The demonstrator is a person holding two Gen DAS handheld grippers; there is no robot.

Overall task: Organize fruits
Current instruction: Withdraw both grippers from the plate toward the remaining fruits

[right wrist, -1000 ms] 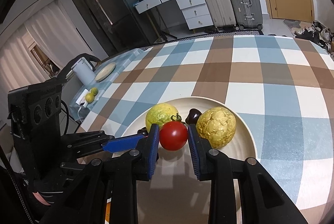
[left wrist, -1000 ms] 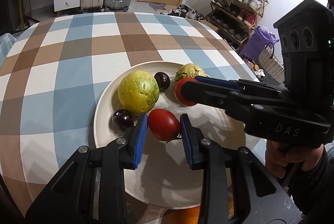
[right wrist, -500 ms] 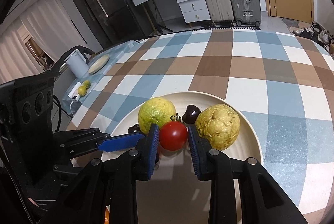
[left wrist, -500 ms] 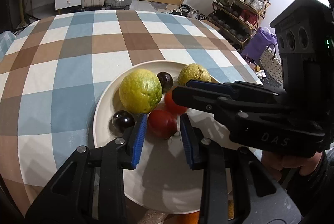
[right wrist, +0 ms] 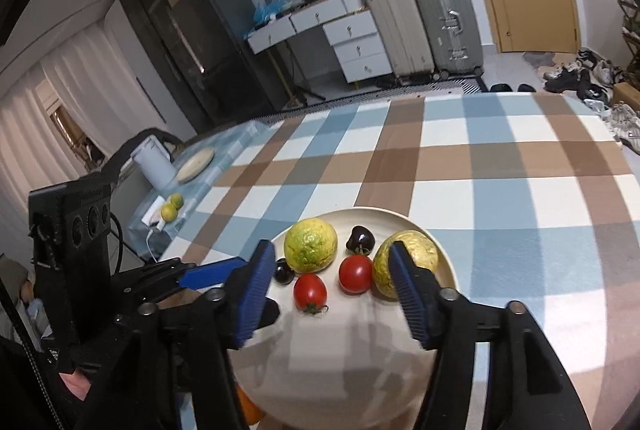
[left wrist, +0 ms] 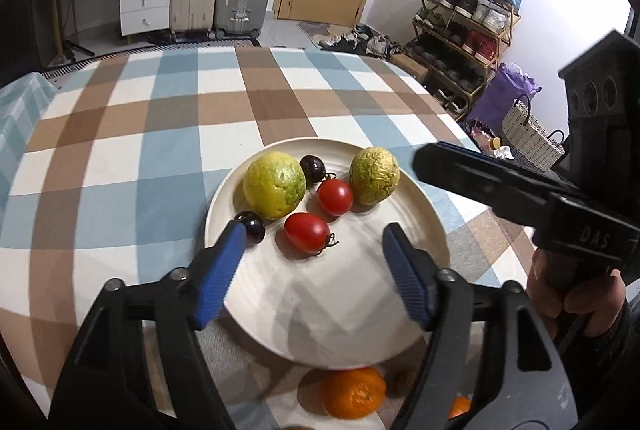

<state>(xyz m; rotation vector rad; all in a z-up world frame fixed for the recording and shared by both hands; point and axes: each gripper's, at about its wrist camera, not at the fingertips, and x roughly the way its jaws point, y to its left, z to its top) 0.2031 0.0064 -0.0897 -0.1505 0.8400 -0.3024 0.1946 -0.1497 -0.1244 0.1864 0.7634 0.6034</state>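
A cream plate (left wrist: 352,310) (right wrist: 352,382) on the checked tablecloth holds two yellow-green fruits (left wrist: 274,185) (left wrist: 374,175), two red tomatoes (left wrist: 307,232) (left wrist: 335,196) and two dark plums (left wrist: 313,169) (left wrist: 251,226). The same fruits show in the right wrist view: tomatoes (right wrist: 310,292) (right wrist: 356,274), green fruit (right wrist: 311,245). My left gripper (left wrist: 314,274) is open and empty above the plate's near part. My right gripper (right wrist: 330,294) is open and empty, just behind the tomatoes.
An orange (left wrist: 353,392) lies on the cloth by the plate's near rim, another orange (left wrist: 458,406) to its right. A side table with a white kettle (right wrist: 154,165) and two limes (right wrist: 170,207) stands left. Suitcases, drawers and a shoe rack line the room.
Both grippers have opened and let go of their tomatoes, which now rest on the plate. Both grippers have pulled back and risen a little.
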